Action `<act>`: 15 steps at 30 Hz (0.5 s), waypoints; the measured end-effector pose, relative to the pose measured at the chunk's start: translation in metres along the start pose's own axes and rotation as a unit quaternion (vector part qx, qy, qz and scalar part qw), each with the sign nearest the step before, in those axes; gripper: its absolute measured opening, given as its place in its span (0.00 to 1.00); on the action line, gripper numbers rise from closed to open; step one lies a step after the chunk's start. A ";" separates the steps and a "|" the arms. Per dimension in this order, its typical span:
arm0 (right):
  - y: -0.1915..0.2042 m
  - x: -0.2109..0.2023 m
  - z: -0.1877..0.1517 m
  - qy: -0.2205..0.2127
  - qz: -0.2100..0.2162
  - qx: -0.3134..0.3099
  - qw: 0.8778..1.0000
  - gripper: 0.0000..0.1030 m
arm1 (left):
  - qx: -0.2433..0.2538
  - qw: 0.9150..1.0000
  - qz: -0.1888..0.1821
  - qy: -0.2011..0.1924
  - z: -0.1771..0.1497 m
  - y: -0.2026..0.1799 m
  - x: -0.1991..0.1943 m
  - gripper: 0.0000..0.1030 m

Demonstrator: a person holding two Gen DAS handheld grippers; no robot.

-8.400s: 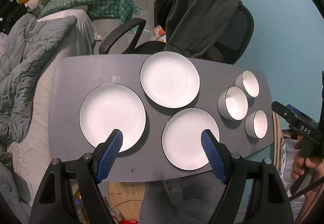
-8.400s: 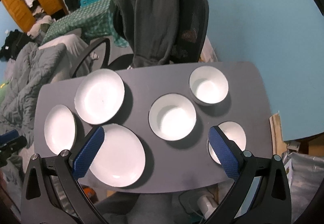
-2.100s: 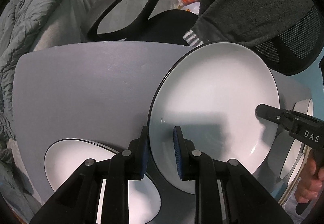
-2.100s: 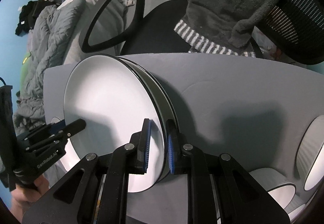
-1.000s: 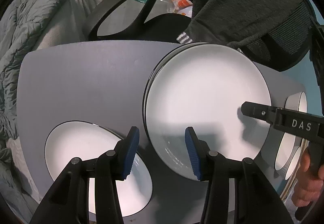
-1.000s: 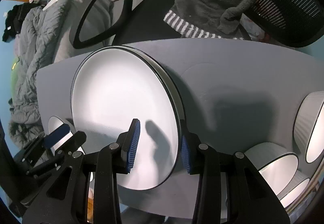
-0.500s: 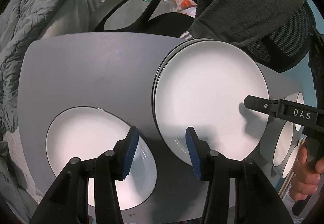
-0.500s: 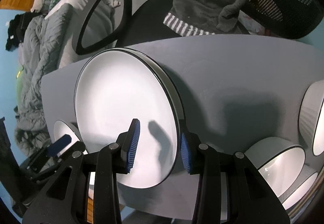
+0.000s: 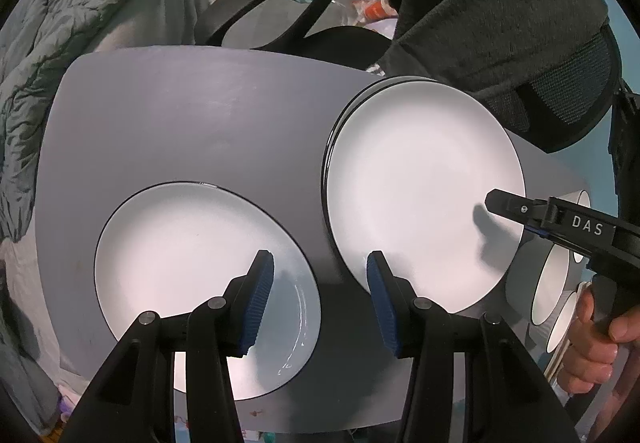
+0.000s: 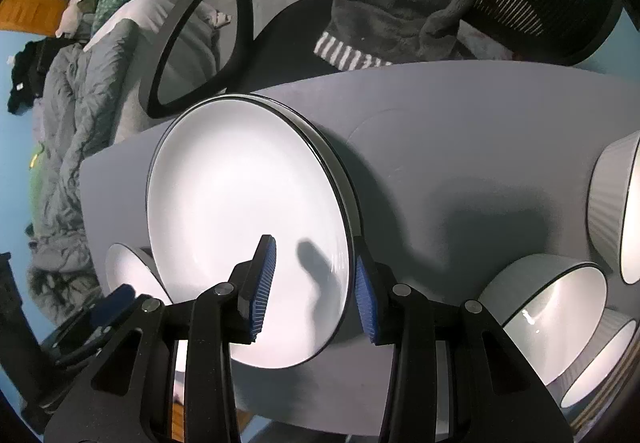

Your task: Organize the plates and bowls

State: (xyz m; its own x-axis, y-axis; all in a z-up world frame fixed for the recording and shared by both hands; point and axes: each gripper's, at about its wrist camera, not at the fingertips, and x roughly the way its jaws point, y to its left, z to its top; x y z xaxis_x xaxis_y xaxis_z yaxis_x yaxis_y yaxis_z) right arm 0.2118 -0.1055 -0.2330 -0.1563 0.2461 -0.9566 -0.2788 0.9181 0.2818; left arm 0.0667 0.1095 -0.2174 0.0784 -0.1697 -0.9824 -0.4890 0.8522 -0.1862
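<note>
Two white plates with black rims lie stacked (image 9: 420,183) at the far right of the grey table (image 9: 180,115); the stack also shows in the right wrist view (image 10: 240,195). A third white plate (image 9: 192,263) lies alone at the near left. My left gripper (image 9: 320,291) is open and empty, hovering between the single plate and the stack. My right gripper (image 10: 314,283) is open, its fingers astride the near rim of the stack; it appears in the left wrist view (image 9: 516,209). White ribbed bowls (image 10: 552,299) stand at the right.
An office chair (image 9: 540,43) draped with a dark grey garment stands behind the table. A bed with a grey quilt (image 9: 52,43) lies to the left. More bowls (image 10: 624,203) crowd the table's right end.
Both grippers let go of the plate they held, leaving it on the far plate. Both have since opened and drawn back a little; the left has shifted toward the single plate.
</note>
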 end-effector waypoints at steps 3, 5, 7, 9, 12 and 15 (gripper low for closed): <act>0.002 0.000 0.000 -0.003 -0.009 0.001 1.000 0.37 | -0.006 1.000 -0.002 0.001 -0.003 0.004 -0.001 0.49; 0.000 -0.003 0.000 -0.008 -0.015 0.008 1.000 0.41 | -0.011 1.000 -0.004 0.001 -0.005 0.007 -0.002 0.49; -0.002 -0.005 -0.001 -0.013 -0.016 0.010 1.000 0.42 | -0.015 1.000 -0.007 -0.001 -0.009 0.011 -0.004 0.49; -0.003 -0.006 -0.001 -0.009 -0.008 0.014 1.000 0.42 | -0.018 1.000 -0.008 -0.002 -0.012 0.014 -0.006 0.49; -0.001 -0.010 -0.004 -0.015 -0.019 0.007 1.000 0.42 | -0.022 1.000 -0.008 -0.004 -0.017 0.020 -0.009 0.49; 0.006 -0.016 -0.010 -0.020 -0.031 -0.007 0.999 0.42 | -0.026 1.000 -0.009 -0.010 -0.020 0.027 -0.014 0.49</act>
State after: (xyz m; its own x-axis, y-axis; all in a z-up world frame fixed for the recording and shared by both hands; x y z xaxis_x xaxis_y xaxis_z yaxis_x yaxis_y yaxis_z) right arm 0.2033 -0.1069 -0.2155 -0.1003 0.2005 -0.9745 -0.2994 0.9280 0.2218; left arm 0.0353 0.1246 -0.2084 0.1040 -0.1744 -0.9792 -0.5315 0.8224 -0.2029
